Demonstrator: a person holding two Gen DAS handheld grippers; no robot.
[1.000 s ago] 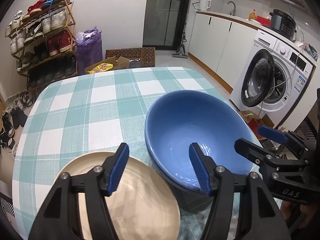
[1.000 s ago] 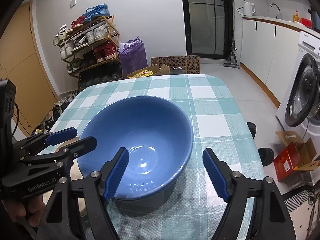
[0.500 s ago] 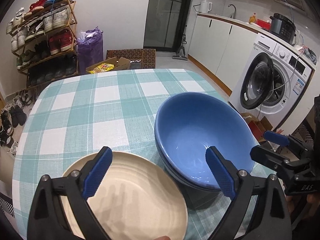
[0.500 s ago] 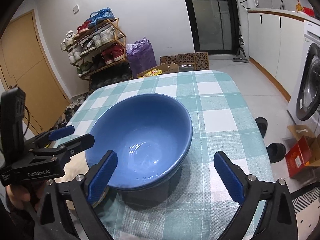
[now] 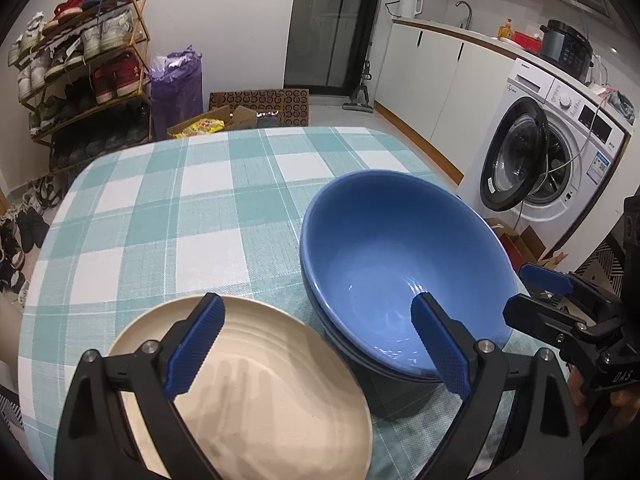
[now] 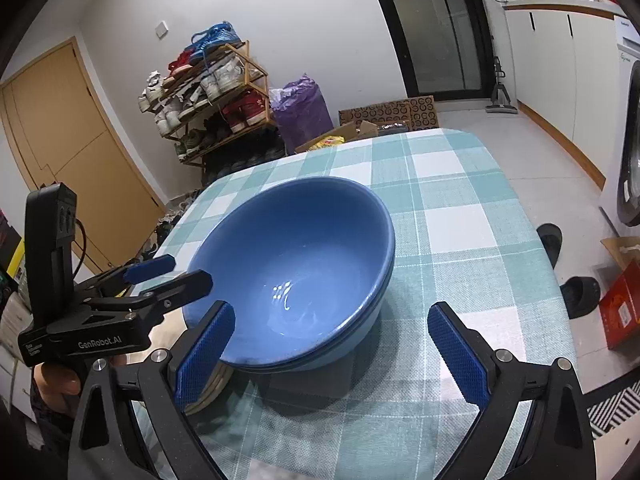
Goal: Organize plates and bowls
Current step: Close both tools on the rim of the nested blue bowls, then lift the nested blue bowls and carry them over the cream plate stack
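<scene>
Blue bowls (image 5: pixel 400 256) sit nested on the table (image 5: pixel 168 216); the lower one is mostly hidden. Plate (image 5: pixel 256 396) beside them, partly cut off. Left claw (image 5: pixel 316 344) and right claw (image 6: pixel 332 348) gape wide, empty.

Left gripper (image 5: pixel 316 334) stands with jaws spread wide, nothing between the pads, hovering over the near edge of the table (image 5: pixel 168 216), which carries a teal and white checked cloth. A cream plate (image 5: pixel 256 396) lies beneath the left finger. Just beside it on the right sit the blue bowls (image 5: pixel 400 264), nested one inside another, the top rim tilted. The right gripper (image 5: pixel 560 300) enters from the right edge, close to the bowls' rim. Behind: shoe rack (image 5: pixel 80 68), purple bag (image 5: pixel 176 84), washing machine (image 5: pixel 556 148) with door ajar.
</scene>
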